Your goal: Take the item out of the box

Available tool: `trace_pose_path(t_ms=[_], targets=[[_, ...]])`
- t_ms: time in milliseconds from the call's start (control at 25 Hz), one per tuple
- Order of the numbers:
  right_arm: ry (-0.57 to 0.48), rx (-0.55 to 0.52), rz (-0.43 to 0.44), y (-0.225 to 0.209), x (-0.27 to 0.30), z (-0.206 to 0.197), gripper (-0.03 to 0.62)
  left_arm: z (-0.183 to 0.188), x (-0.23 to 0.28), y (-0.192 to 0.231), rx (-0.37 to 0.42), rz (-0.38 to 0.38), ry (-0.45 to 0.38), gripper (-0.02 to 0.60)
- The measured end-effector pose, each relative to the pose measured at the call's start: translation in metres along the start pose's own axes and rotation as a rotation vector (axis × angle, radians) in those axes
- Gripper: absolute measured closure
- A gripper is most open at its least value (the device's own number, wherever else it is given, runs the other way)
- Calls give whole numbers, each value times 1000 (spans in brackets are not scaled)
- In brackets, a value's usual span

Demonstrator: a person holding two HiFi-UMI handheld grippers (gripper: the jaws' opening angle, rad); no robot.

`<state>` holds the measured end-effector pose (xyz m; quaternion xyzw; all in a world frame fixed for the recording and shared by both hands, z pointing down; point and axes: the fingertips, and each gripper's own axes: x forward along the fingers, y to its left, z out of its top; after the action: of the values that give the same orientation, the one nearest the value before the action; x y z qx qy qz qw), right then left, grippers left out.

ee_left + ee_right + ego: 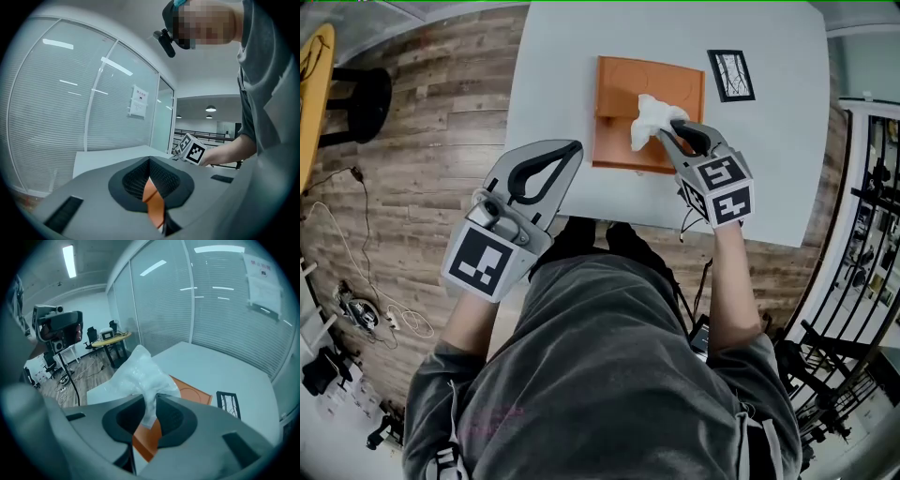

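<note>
- The right gripper [671, 133] pinches the white plastic-wrapped item [651, 118] in narrow jaws, directly above the orange box [623, 94].
- The left gripper [570, 150], jaws together and empty, waits left of the box.

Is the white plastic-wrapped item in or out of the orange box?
Out, it seems: the right gripper holds the white plastic-wrapped item lifted above the orange box; full clearance cannot be told.

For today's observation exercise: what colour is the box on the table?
The box is orange, clearest in the head view.
</note>
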<state>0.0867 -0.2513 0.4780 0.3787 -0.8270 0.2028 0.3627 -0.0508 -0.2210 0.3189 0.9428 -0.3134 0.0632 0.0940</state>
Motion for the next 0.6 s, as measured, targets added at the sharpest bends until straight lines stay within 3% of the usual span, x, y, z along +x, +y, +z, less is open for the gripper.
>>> trace_pose_path(t_ms=[600], targets=[[-263,-45,-72,-11,-78,78,519,41,15,-20,86,-20,-37,574]])
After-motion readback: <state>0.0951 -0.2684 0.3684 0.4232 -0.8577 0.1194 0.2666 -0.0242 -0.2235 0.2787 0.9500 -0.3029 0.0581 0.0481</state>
